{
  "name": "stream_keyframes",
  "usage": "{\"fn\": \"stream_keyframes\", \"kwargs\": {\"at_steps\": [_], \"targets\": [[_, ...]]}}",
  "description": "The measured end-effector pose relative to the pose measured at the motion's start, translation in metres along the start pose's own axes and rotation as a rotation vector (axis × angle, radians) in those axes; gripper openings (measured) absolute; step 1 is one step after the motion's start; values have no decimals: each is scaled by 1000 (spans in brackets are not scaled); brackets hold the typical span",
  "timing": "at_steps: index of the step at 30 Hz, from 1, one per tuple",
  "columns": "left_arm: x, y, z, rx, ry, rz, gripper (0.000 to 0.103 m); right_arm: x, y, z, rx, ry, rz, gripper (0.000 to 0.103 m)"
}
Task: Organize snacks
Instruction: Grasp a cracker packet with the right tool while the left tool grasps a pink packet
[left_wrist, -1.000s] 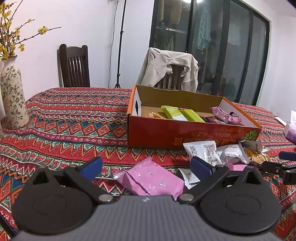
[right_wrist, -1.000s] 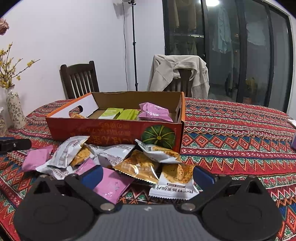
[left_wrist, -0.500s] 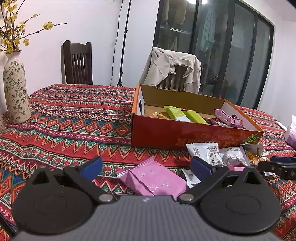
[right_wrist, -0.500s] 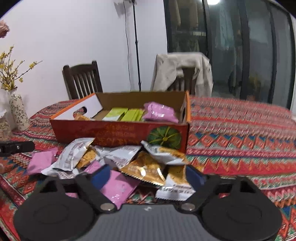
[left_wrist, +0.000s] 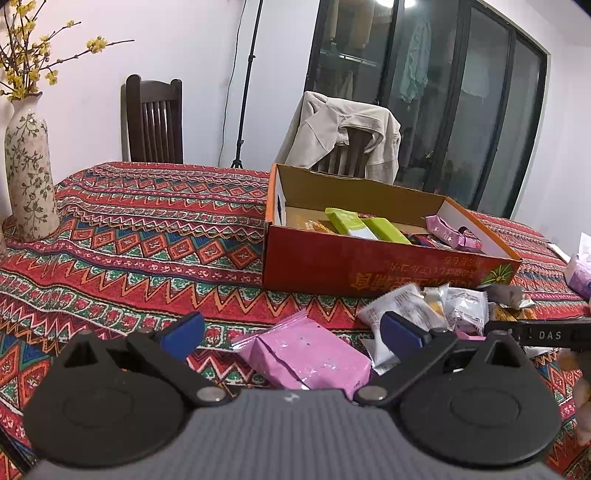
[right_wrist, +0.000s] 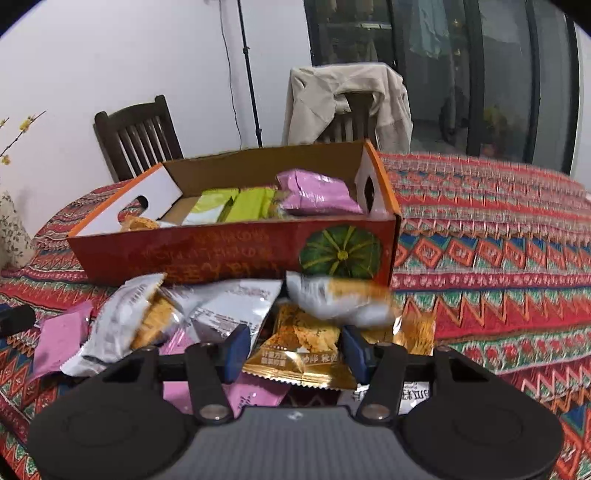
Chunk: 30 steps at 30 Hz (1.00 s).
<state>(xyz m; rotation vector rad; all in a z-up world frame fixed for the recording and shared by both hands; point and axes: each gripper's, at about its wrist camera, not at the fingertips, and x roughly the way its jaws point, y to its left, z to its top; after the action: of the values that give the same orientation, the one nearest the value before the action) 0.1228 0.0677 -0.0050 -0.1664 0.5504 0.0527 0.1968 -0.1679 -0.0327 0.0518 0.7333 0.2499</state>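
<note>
**Gold packet between the blue pads**

Nearest the right camera, the right gripper (right_wrist: 293, 349) had its fingers drawn in around the gold packet (right_wrist: 301, 354). Whether the pads were pinching the foil or only beside it, I could not tell — the picture was blurred there. The packet lay on top of the pile (right_wrist: 207, 314), overlapping a pink wrapper beneath and a white-and-orange one just behind. To do this step well, I judged, the pads should bite the packet's body, not its crimped edge, and lift straight up so the neighbours stay put.

The left gripper (left_wrist: 291, 332) was spread wide and empty, poised over the pink pack (left_wrist: 306, 354) on the cloth (left_wrist: 147, 236), with white packets touching that pack's right side.

Beyond the pile stood the box (right_wrist: 229, 254), its near wall touching the heap. Inside lay green bars (right_wrist: 240, 208) at the middle and a pink bag (right_wrist: 316, 194) at the right end; the left end looked freest. The wall would have to be cleared from above. Left of the box the cloth lay open as far as the vase (left_wrist: 29, 173) — room enough to swing.
</note>
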Motion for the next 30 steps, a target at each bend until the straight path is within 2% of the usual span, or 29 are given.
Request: {"fn": "stream_keyframes", "kwargs": {"at_steps": [8,16,30], "targets": [[2,1,-1,-4,9,1,103,-16,-7,-7,19,-42,37,41],[9,-1,-3,3,37,12,103,-58,-2,-16,-27,-220,19,39],[40,-6,-4,-17,173,101,103,-72,-4,-17,-30,-278,70,38]]}}
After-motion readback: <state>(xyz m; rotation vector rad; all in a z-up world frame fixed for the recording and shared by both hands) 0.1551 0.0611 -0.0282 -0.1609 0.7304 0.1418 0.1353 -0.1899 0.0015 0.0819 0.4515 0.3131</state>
